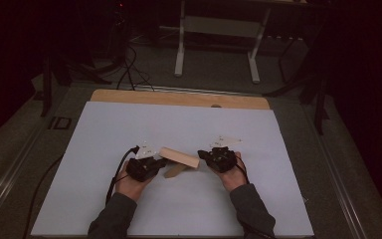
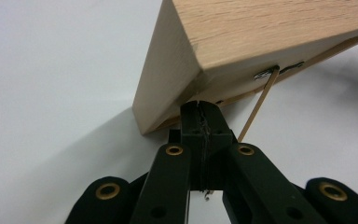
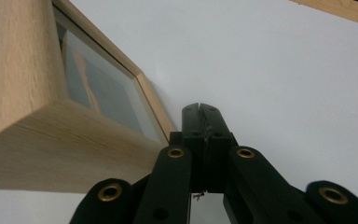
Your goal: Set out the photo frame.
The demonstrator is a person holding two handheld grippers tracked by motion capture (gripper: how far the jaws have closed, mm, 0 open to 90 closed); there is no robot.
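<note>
Wooden picture frame [image 1: 179, 158] propped at a slant in the middle of the white table [image 1: 104, 144], between two grippers.

The frame leans on its thin back stand [image 2: 257, 106]; the glass front [image 3: 103, 91] faces the right gripper [image 3: 201, 108], whose jaws are pressed together on nothing just beside the frame's corner; the left gripper [image 2: 200, 105], jaws also closed and empty, sits under the back edge. To steady the frame well, I think both tips should push gently and evenly, so the stand does not fold.

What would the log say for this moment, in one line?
left tool: shut, at picture frame corner | right tool: shut, empty, beside frame | frame: tilted, one edge on white table
</note>
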